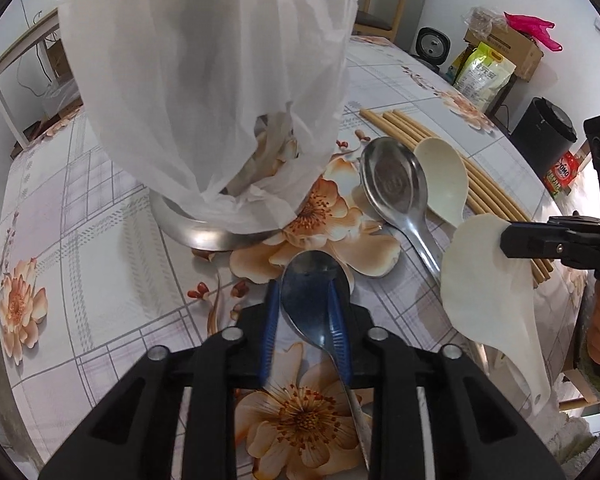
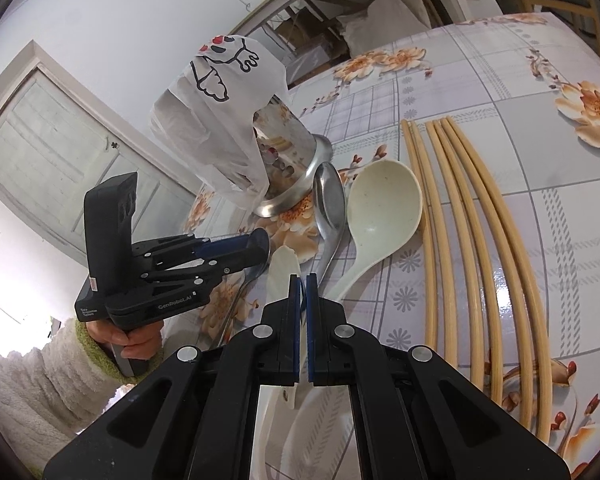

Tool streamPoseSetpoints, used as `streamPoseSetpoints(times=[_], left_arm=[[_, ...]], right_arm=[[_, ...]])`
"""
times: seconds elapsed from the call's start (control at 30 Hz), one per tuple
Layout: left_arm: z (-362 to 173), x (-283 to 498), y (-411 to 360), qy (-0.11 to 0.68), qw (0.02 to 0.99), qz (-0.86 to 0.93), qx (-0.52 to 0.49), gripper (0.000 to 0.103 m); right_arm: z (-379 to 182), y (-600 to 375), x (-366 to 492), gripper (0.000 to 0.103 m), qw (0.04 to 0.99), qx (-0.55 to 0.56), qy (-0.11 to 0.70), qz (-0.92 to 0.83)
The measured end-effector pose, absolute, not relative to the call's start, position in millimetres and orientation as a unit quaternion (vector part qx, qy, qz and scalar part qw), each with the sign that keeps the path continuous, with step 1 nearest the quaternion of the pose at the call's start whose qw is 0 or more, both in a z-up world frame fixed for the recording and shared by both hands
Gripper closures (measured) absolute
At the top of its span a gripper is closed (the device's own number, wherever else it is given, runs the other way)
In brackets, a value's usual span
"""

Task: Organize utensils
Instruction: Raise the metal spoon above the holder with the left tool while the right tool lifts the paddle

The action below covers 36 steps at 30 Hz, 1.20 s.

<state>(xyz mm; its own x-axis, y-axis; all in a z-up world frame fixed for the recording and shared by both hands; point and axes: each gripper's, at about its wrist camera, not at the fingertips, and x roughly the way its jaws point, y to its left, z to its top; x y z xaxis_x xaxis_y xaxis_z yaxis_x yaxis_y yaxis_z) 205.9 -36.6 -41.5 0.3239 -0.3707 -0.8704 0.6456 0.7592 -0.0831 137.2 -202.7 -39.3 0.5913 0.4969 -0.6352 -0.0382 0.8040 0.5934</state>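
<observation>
My left gripper (image 1: pixel 305 300) is shut on a steel spoon (image 1: pixel 312 284), held just above the table, bowl forward. My right gripper (image 2: pixel 303 280) is shut on a cream plastic rice paddle (image 1: pixel 488 280), lifted off the table at the right of the left wrist view; the paddle's edge shows beside the fingers in the right wrist view (image 2: pixel 282 272). A steel utensil holder (image 2: pixel 288 164) with a white plastic bag (image 1: pixel 204 80) draped over it stands ahead. A second steel spoon (image 1: pixel 396 180) and a cream plastic ladle (image 1: pixel 444 176) lie on the table beside it. Several bamboo chopsticks (image 2: pixel 472 240) lie to the right.
The table has a floral tablecloth (image 1: pixel 100 240). Behind it stand wooden chairs (image 1: pixel 380 0), a cardboard box (image 1: pixel 512 48), a yellow-green bag (image 1: pixel 484 72) and a black appliance (image 1: pixel 544 132) on the floor.
</observation>
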Motion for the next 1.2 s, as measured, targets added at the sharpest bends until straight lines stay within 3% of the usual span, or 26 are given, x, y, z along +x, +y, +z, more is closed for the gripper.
streamPoseSetpoints(times=[0.2, 0.53, 1.2], left_arm=[[-38, 205, -37, 0.49, 0.8, -0.324, 0.124, 0.096], [-27, 194, -28, 0.49, 0.797, -0.337, 0.107, 0.102], [30, 154, 19, 0.418, 0.861, -0.281, 0.068, 0.102]], right_arm=[[-37, -202, 138, 0.102, 0.851, 0.27, 0.424, 0.155], [-26, -204, 132, 0.102, 0.857, 0.271, 0.412, 0.146], [11, -199, 117, 0.102, 0.884, 0.29, 0.342, 0.132]])
